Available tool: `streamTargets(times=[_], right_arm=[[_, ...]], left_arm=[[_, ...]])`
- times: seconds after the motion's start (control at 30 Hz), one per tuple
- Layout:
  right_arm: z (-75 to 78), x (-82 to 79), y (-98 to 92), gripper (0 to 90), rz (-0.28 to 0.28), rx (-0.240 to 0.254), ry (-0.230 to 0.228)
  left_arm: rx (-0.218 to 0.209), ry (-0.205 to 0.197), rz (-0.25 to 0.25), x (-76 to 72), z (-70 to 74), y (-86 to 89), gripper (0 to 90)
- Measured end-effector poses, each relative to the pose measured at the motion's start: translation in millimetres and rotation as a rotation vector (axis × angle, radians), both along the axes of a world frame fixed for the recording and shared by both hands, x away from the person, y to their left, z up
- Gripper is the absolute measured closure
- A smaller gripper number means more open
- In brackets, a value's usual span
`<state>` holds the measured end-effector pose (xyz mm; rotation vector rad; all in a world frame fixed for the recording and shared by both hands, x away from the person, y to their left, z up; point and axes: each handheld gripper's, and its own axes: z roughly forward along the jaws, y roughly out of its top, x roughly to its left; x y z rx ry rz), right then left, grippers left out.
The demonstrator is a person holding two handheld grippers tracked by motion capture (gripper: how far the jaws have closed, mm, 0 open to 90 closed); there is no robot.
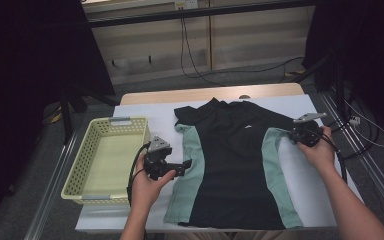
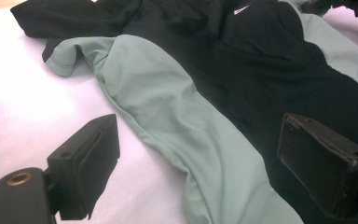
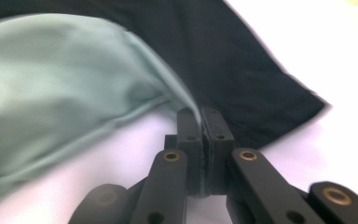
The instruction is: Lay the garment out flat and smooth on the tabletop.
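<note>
Right claw (image 3: 201, 122) pinching shirt (image 1: 235, 165) at its green sleeve edge | left claw (image 1: 177, 167) gaping beside opposite sleeve, shirt lying lengthwise on desk (image 1: 310, 192).

Dim room, seen from above. A bench (image 1: 310, 185) under a white cover, its pale wooden edge showing at the far side. Grey floor (image 1: 145, 85) around it, crossed by loose black cables (image 1: 190, 60). Light wood-panelled wall (image 1: 250, 35) behind, with a dark horizontal rail (image 1: 200, 12) along it. Black curtains (image 1: 35, 60) at both sides, deep in shadow. Metal rails (image 1: 55, 170) flanking the bench left and right. Dark stand legs (image 1: 70, 110) at the left.
</note>
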<state>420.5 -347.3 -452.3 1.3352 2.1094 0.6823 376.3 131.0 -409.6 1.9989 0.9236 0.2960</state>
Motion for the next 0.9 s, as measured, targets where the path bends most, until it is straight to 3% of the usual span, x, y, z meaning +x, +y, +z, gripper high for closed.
streamTargets(times=[0.1, 0.27, 0.4, 0.47, 0.63, 0.73, 0.9], right_arm=[[-0.5, 0.4, -4.2, 88.4, -0.015, 0.005, -0.009], [0.2, 0.4, -6.6, 88.4, -0.031, -0.047, -0.028], [0.1, -2.7, -8.5, 84.5, -0.029, 0.056, 0.005], [2.2, -5.9, -9.2, 77.6, -0.037, 0.099, 0.017], [8.0, -15.8, -5.5, 59.5, -0.044, 0.117, -0.012], [12.9, -23.7, 0.0, 53.5, -0.030, 0.117, -0.023], [18.0, -37.5, 8.8, 47.1, -0.005, 0.158, -0.018]], left_arm=[[0.001, 0.006, 0.002, -0.1, -1.0, -0.1, 12.9], [0.004, 0.006, 0.000, -0.3, -1.4, -0.2, 12.9], [0.005, 0.007, 0.002, 0.2, -1.5, 0.5, 12.9], [0.008, 0.008, 0.006, 0.9, -1.7, 1.1, 12.8], [0.007, 0.009, 0.006, 0.6, -1.5, 1.1, 12.7], [0.005, 0.008, 0.009, 0.5, -1.7, 1.8, 12.6], [0.013, 0.014, 0.015, 0.7, -3.4, 3.6, 12.4]])
